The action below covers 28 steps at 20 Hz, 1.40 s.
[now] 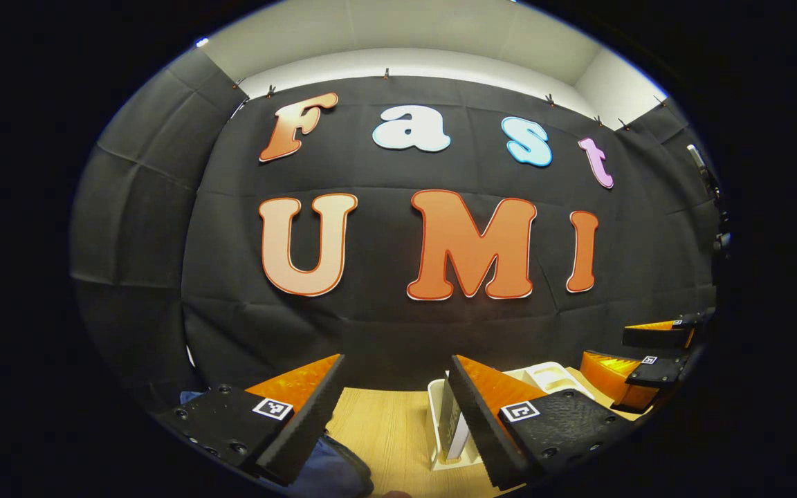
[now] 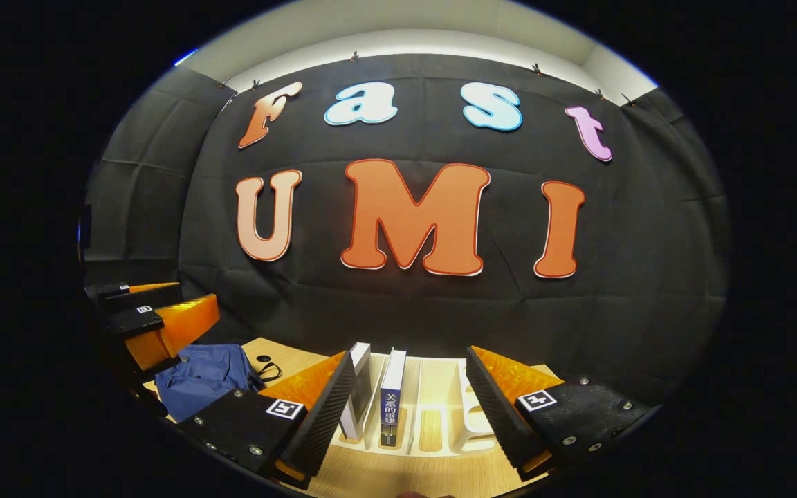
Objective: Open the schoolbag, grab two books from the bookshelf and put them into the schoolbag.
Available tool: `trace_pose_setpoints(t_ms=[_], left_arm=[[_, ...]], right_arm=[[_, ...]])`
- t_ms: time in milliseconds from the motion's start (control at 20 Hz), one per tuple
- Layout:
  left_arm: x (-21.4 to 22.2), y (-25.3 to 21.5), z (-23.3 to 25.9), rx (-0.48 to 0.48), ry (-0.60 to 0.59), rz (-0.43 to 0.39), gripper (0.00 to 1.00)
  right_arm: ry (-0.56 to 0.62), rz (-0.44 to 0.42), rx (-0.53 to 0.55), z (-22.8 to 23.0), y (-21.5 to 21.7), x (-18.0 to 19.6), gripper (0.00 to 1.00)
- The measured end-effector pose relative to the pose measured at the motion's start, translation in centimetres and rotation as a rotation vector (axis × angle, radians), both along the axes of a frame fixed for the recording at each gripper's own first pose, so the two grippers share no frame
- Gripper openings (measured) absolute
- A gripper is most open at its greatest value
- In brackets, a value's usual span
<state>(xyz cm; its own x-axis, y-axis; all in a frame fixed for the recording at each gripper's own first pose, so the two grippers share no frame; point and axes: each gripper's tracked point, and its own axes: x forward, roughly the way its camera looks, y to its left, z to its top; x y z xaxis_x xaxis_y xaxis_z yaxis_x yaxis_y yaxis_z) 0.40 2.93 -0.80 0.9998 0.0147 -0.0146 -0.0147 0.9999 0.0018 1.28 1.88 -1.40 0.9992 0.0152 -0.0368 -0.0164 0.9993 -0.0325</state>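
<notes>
Books (image 2: pixel 381 398) stand on the lower-centre bookshelf (image 2: pixel 440 432), schoolbag (image 2: pixel 201 380) lower left looks unopened, both the left gripper (image 1: pixel 395 408) and right gripper (image 2: pixel 409 408) spread, holding nothing.

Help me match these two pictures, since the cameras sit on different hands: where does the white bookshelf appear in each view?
Left gripper view: the white bookshelf sits low, right of centre, partly behind that gripper's right finger.
Right gripper view: the bookshelf sits bottom centre, between that gripper's fingers, with two upright books in its slots.
Shared landmark: the wooden table under the shelf, and the blue schoolbag to its left.
</notes>
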Motion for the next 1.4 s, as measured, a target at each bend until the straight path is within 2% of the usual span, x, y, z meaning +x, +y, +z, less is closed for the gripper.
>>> trace_pose_setpoints(t_ms=[450, 550, 650, 800, 1000, 1250, 1400], left_arm=[[0.1, 0.2, -1.0, 0.005, 0.036, -0.004, 0.93], [0.3, 0.4, -2.0, 0.016, 0.071, -0.018, 0.91], [0.2, 0.4, -4.0, 0.042, 0.138, -0.047, 0.93], [-0.5, 2.1, -7.1, 0.137, 0.232, -0.037, 0.93], [-2.0, 3.6, -11.2, 0.323, 0.340, -0.038, 0.93], [-5.1, 4.9, -18.3, 0.588, 0.499, -0.077, 0.93], [-7.9, 5.2, -22.4, 0.692, 0.621, -0.102, 0.94]], right_arm=[[0.016, 0.002, 0.008, -0.7, -0.1, 0.4, 0.96], [0.023, 0.004, 0.007, -1.1, -0.2, 0.3, 0.96], [0.033, 0.008, 0.011, -1.6, -0.2, 0.5, 0.96], [0.053, 0.015, 0.027, -2.4, 0.0, 0.5, 0.96], [0.082, 0.029, 0.036, -3.6, 0.2, 0.7, 0.96], [0.119, 0.020, 0.044, -5.4, -0.4, 0.9, 0.96], [0.156, 0.006, 0.043, -7.0, -1.2, 0.6, 0.96]])
